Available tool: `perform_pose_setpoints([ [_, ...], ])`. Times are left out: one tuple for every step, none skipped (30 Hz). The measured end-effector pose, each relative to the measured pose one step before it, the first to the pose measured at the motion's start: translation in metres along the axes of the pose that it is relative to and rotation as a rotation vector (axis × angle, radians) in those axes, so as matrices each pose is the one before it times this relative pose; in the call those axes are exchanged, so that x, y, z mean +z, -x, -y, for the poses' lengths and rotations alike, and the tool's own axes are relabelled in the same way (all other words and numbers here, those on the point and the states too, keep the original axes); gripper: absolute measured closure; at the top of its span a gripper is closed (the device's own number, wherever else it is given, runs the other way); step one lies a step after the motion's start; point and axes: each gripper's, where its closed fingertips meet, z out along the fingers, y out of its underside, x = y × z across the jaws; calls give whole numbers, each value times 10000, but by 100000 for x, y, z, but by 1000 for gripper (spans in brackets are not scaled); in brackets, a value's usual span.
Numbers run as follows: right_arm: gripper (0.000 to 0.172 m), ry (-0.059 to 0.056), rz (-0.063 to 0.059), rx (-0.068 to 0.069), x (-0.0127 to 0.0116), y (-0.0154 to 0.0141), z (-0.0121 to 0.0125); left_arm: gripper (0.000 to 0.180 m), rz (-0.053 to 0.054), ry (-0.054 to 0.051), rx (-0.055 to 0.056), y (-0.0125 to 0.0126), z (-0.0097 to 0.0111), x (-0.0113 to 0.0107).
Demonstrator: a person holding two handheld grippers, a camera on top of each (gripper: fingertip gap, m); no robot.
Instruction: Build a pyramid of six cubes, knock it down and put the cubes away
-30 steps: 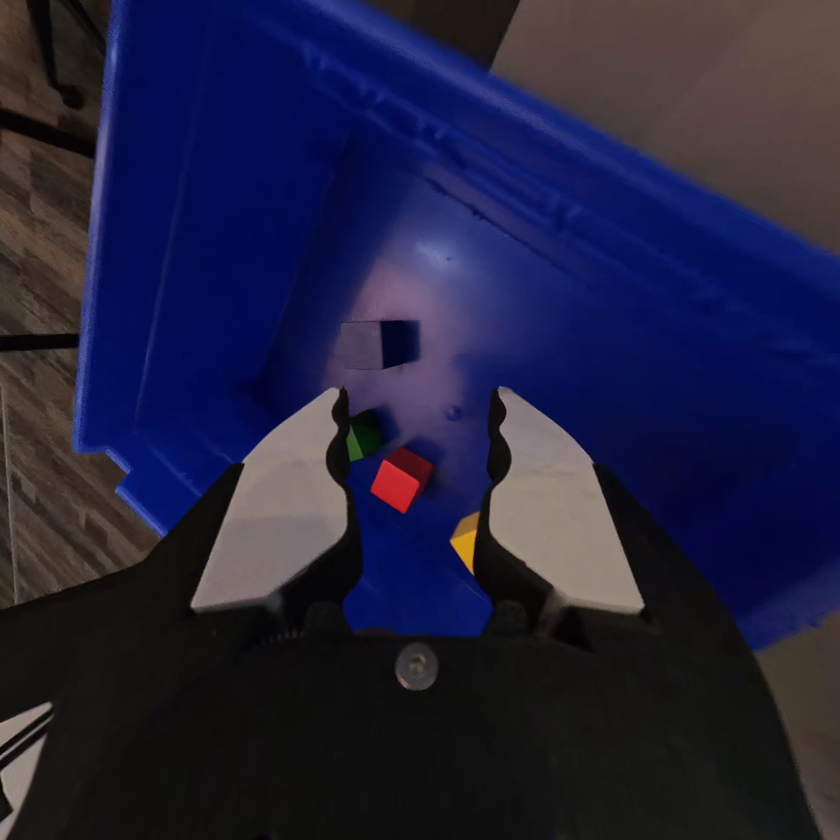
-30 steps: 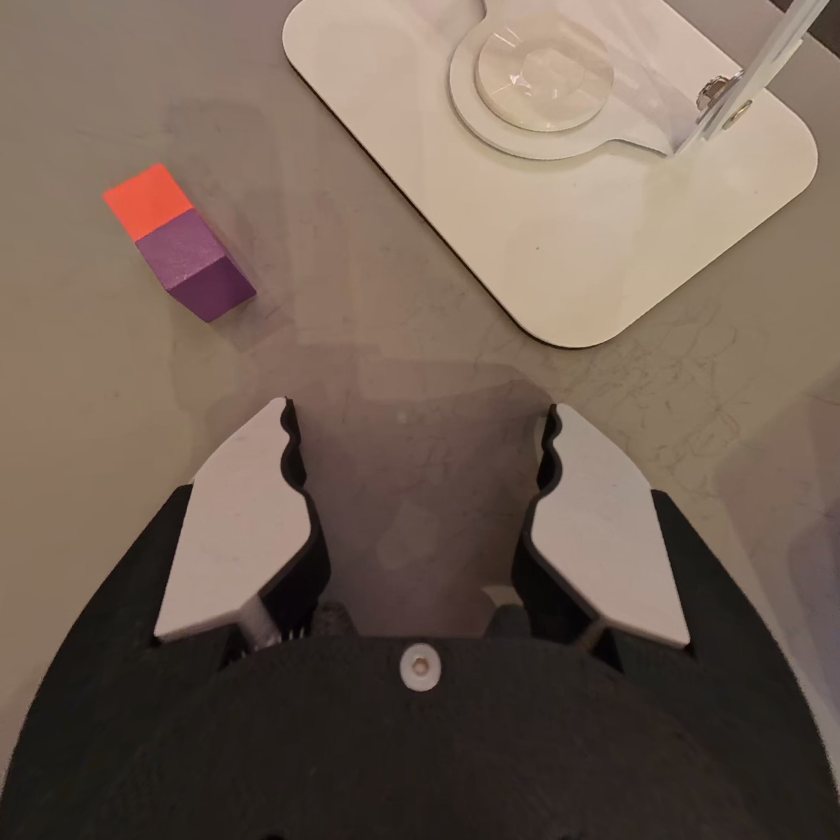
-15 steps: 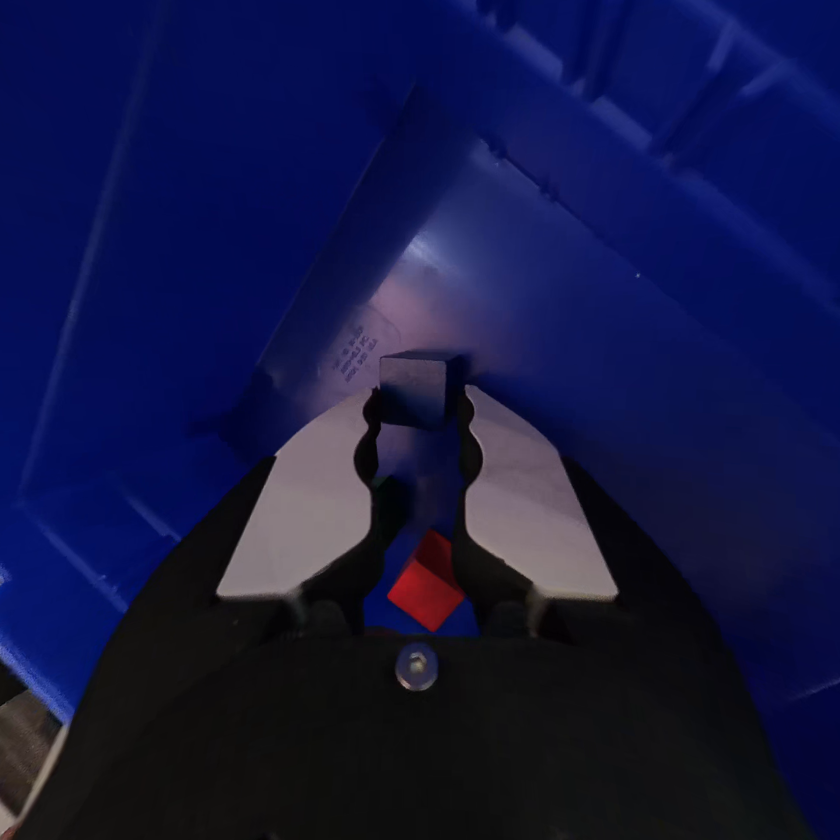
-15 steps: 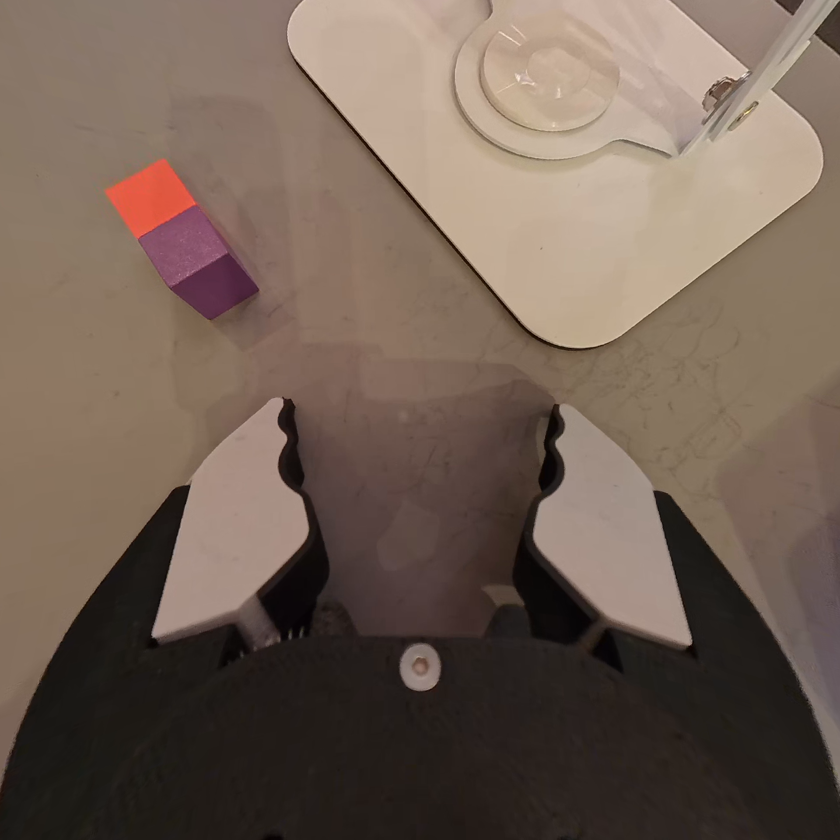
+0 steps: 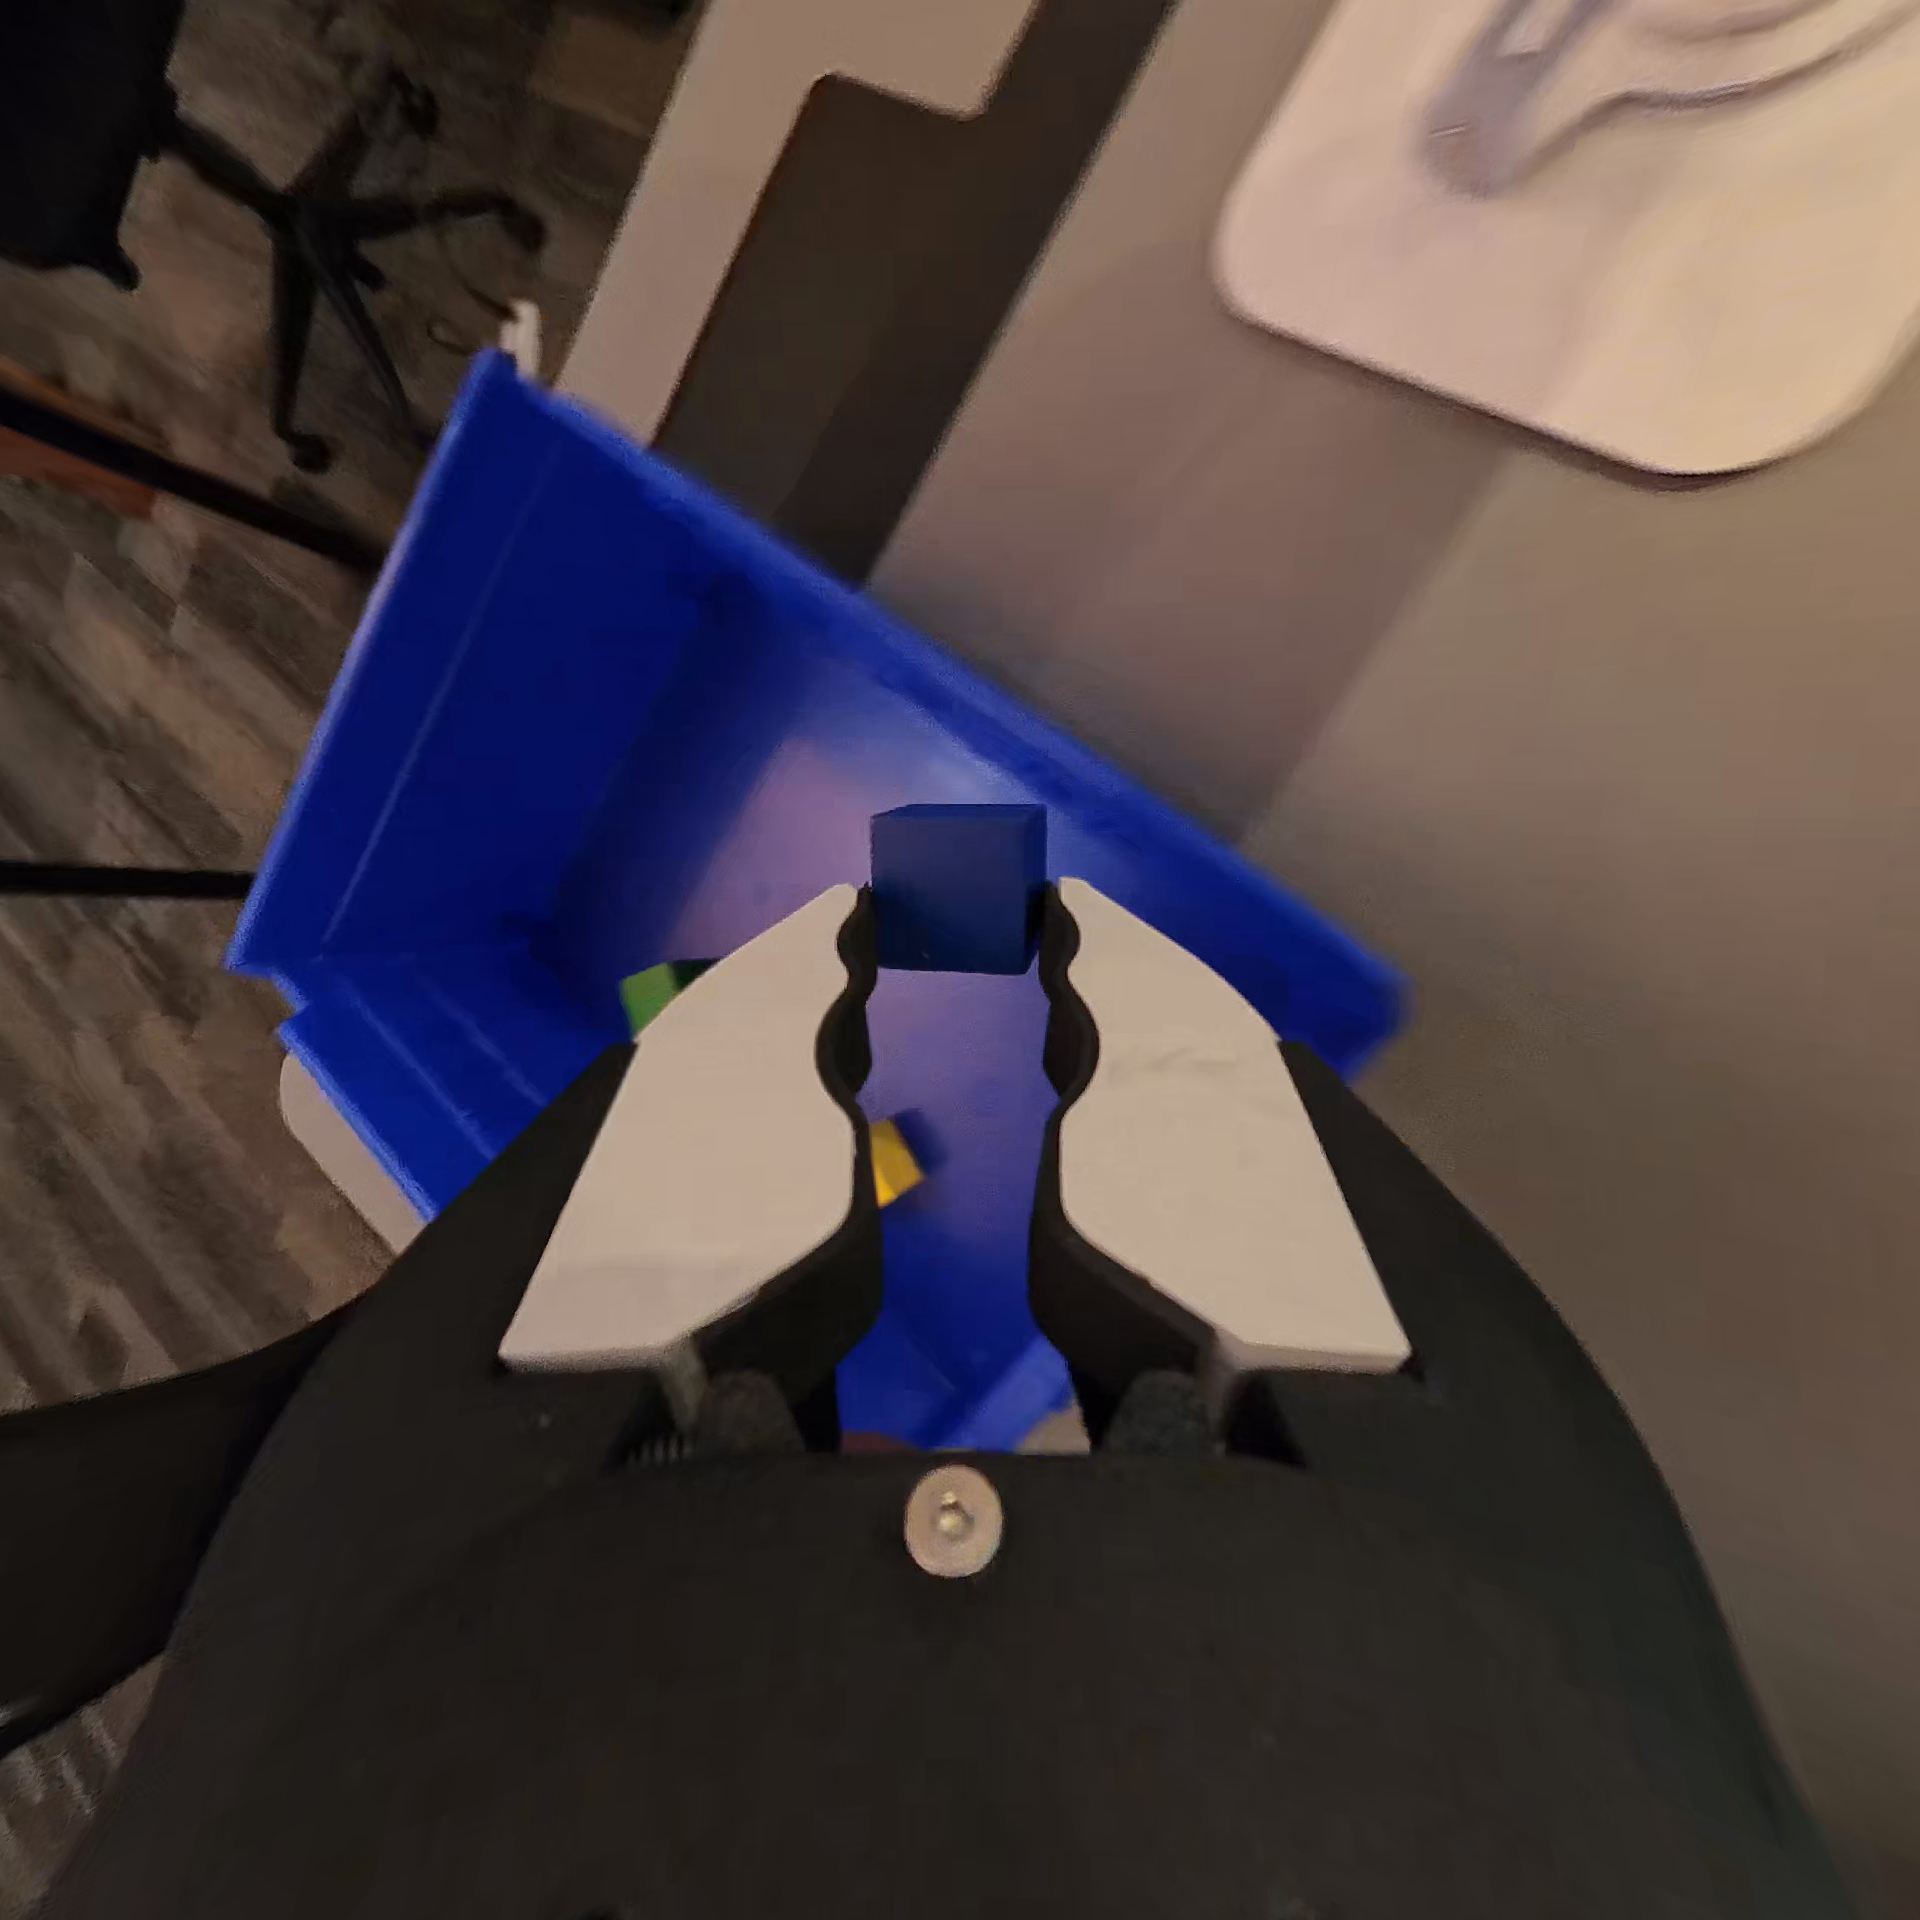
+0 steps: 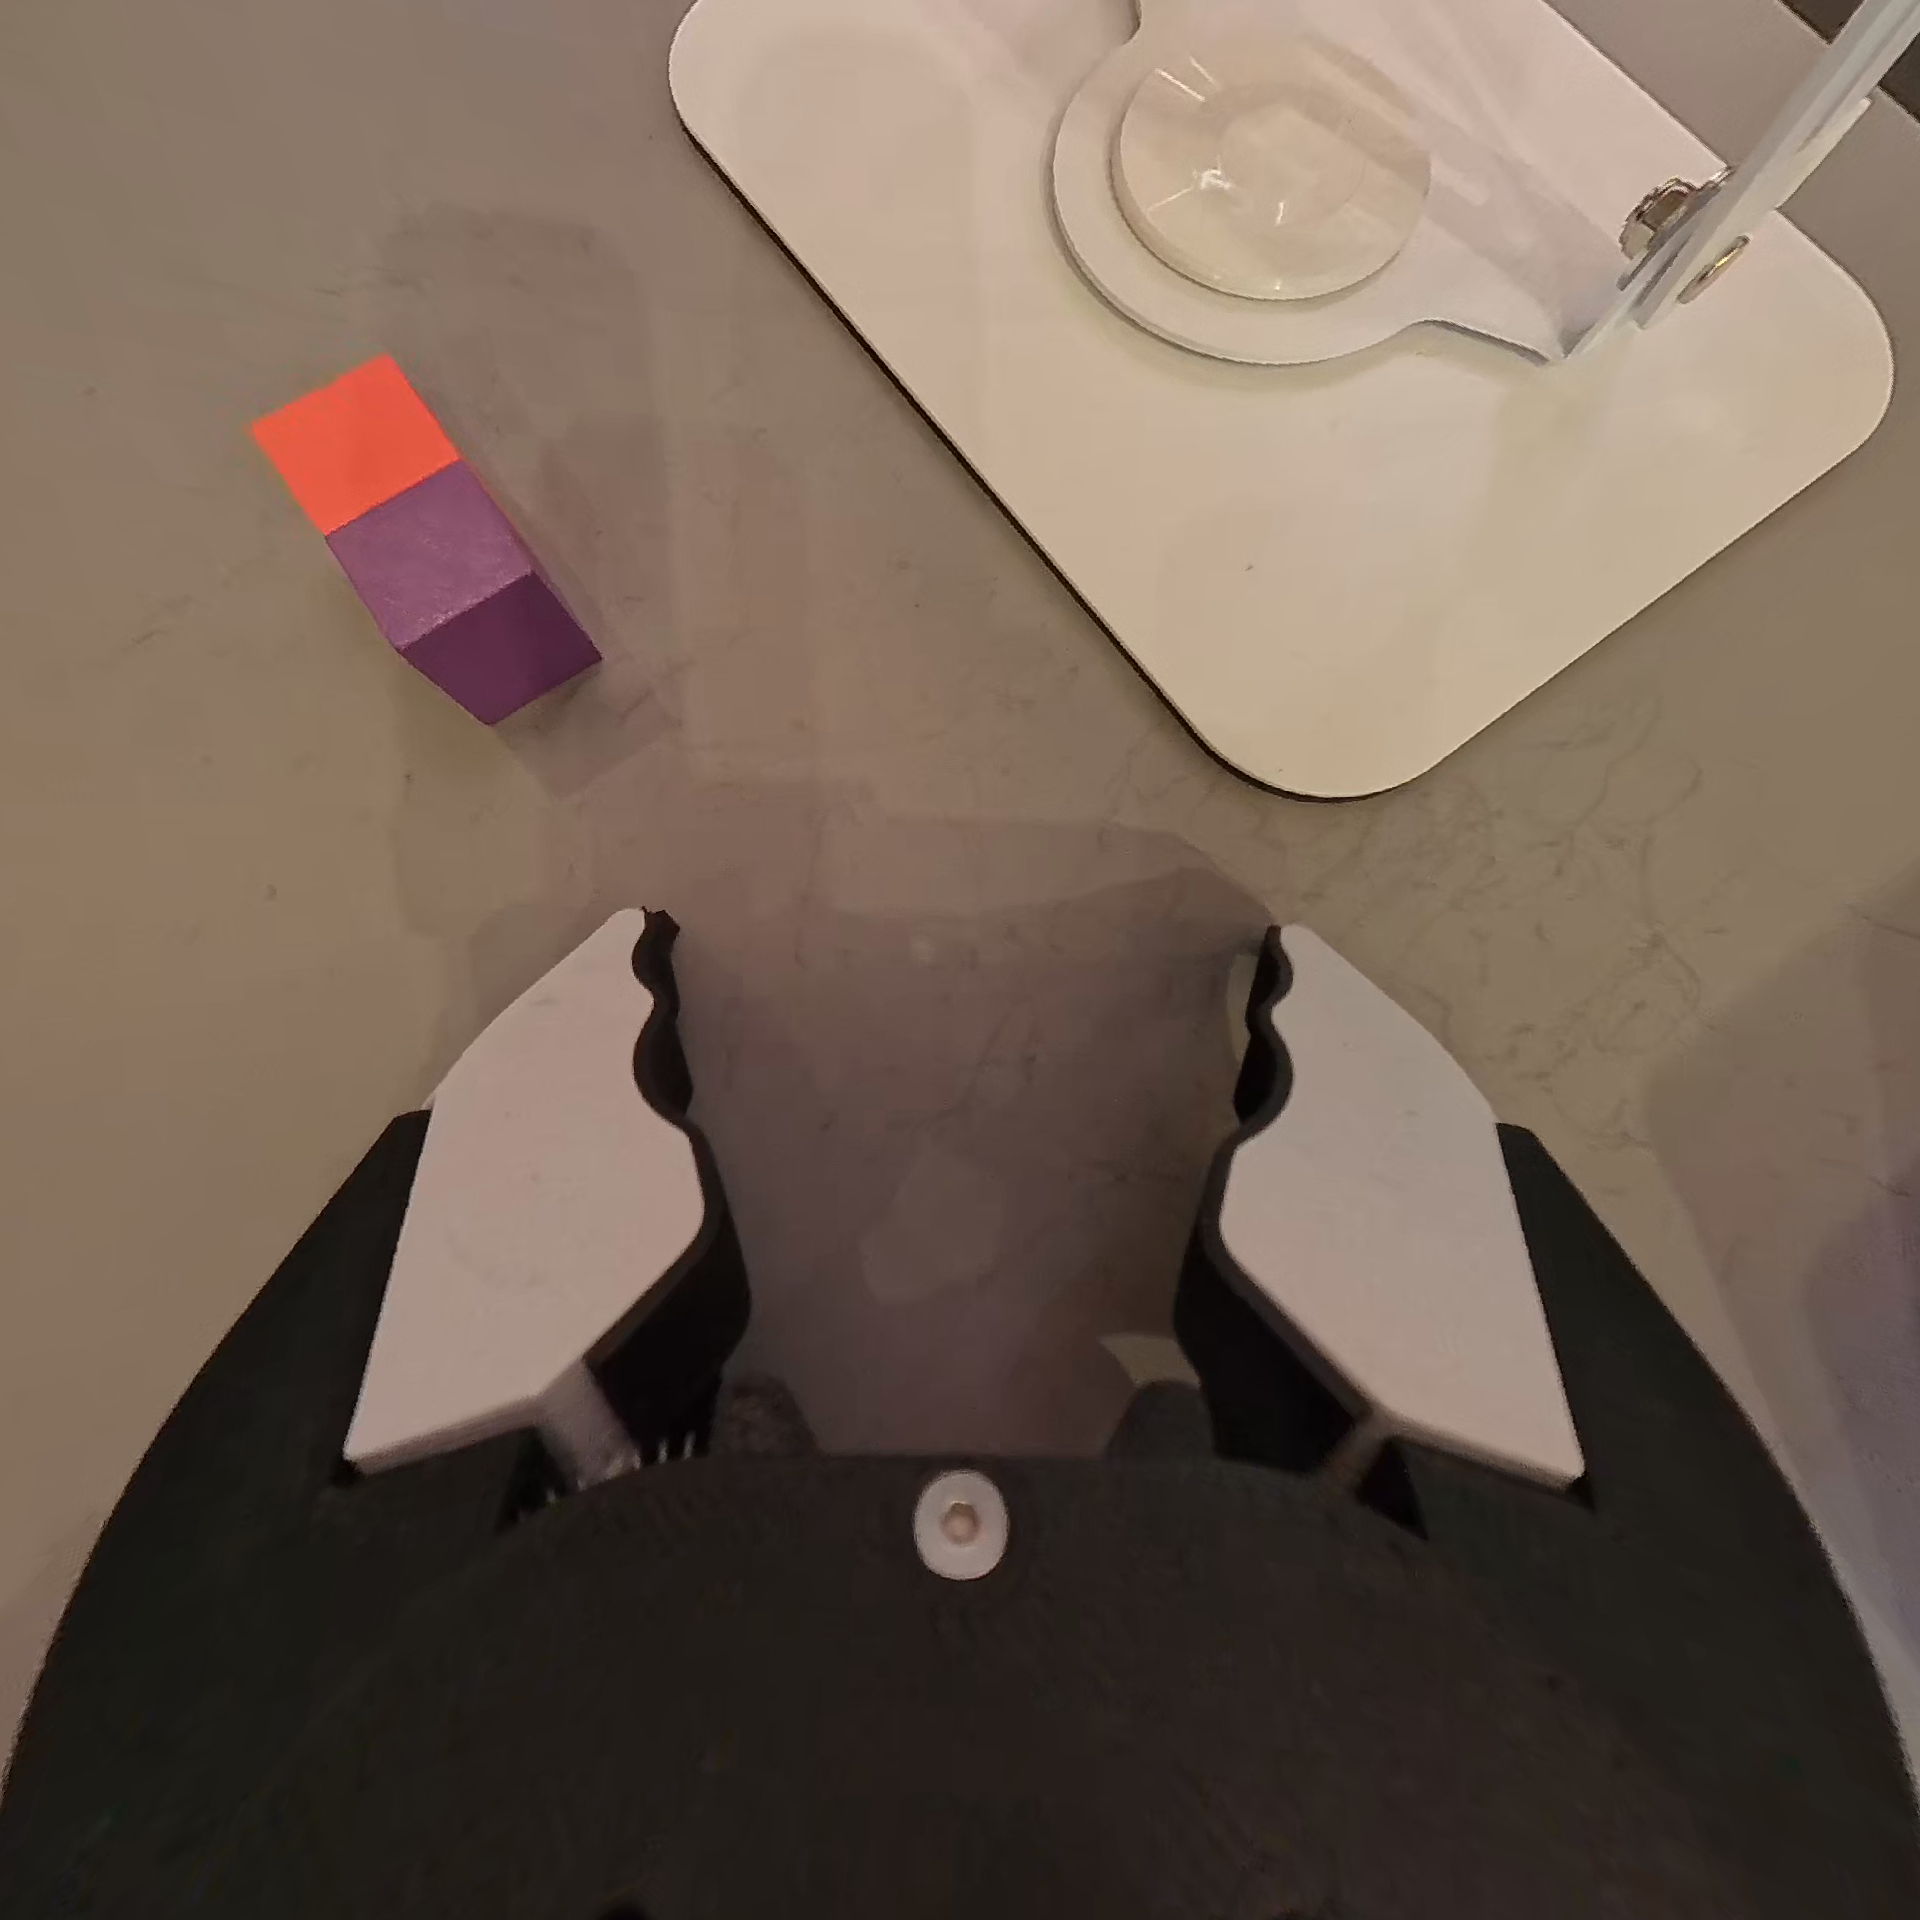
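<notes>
Left wrist view: our left claw (image 5: 954,914) pinches the blue cube (image 5: 954,891) over the blue bin (image 5: 499,727), green cube (image 5: 652,992) at 9 o'clock | right claw (image 6: 961,940) gapes free; orange cube (image 6: 353,436) and purple cube (image 6: 457,582) wait touching at 10 o'clock on the table (image 6: 935,727), likely the pyramid's base.

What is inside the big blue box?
Inside the blue box a green cube and a yellow cube peek out beside the left tool, which holds a blue cube above. The tool covers the rest of the floor.
</notes>
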Motion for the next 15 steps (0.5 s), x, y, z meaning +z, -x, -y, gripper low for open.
perform_pose_setpoints([
  [66, 2, 1, -4, 3, 18, 2, 151, -305, -92, 348, -2053, 697, -846],
  [66, 0, 0, -2, -5, 11, -5, 151, -371, -88, 408, -2224, 867, -605],
  [66, 0, 0, 0, 0, 0, 0, 151, -293, -89, 380, -2125, 1073, -277],
  [66, 0, 0, -1, 2, 9, 2, 151, -264, 44, 445, -2059, 1065, 81],
  [66, 0, 0, 0, 0, 0, 0, 151, -239, 98, 478, -1966, 1110, 398],
  [66, 0, 0, 0, 0, 1, 1, 151, -330, -30, 403, -2017, 1361, 658],
  [66, -1, 2, 0, -1, -6, -1, 151, -454, 24, 346, -2030, 1290, 877],
  [66, -1, 4, 1, -8, -1, -8, 151, -292, 162, 401, -1659, 1028, 1016],
  [66, -1, 5, 0, -1, -3, -1, 151, -111, 153, 373, -1239, 964, 1079],
  [66, 0, 4, 0, 0, 5, 1, 151, -213, 215, 337, -1213, 746, 1070],
  [66, 0, 2, -1, 0, 2, 0, 151, -201, 158, 311, -1026, 650, 1007],
  [66, 1, 2, -1, -2, -8, -3, 151, -191, 44, 182, -816, 657, 946],
  [66, 1, 4, -2, -1, 3, -1, 151, -221, 69, 119, -697, 438, 880],
  [66, 1, 3, -4, -5, 13, -6, 152, -151, 66, 96, -473, 240, 753],
  [66, 1, 0, -4, -1, -2, -2, 152, -85, -2, 33, -242, 215, 591],
])
